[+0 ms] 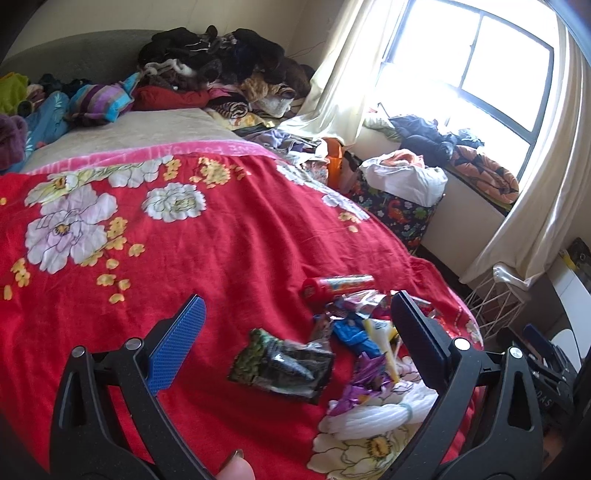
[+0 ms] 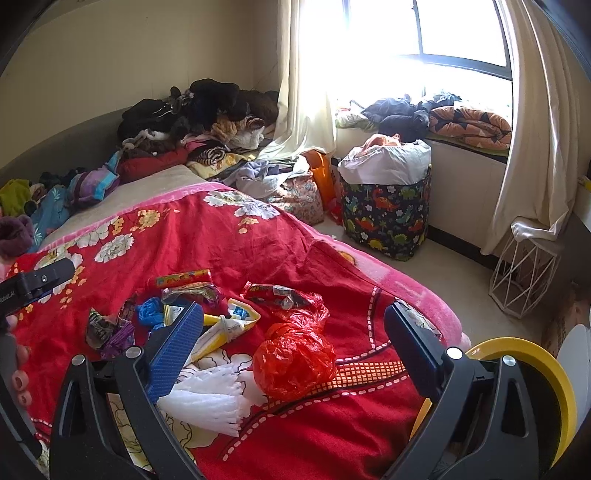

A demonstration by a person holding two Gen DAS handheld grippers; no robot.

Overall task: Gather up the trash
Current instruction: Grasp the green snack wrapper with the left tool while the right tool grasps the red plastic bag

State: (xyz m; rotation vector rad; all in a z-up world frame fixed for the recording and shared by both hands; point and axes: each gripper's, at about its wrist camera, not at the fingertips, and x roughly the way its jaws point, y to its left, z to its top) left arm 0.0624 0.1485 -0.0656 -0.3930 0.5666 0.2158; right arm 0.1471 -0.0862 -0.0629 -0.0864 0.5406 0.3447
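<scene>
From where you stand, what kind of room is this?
Most likely a bedroom: a bed under a red floral blanket, clothes heaped at its head, and a curtained window. Wrappers lie on the blanket.

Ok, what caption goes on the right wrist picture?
Open right gripper hovers over a crumpled red plastic bag among wrappers on the red blanket.

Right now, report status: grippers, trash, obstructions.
Left gripper open, empty. Right gripper open over red plastic bag. Wrappers loose on bedspread. Nothing blocking.
</scene>
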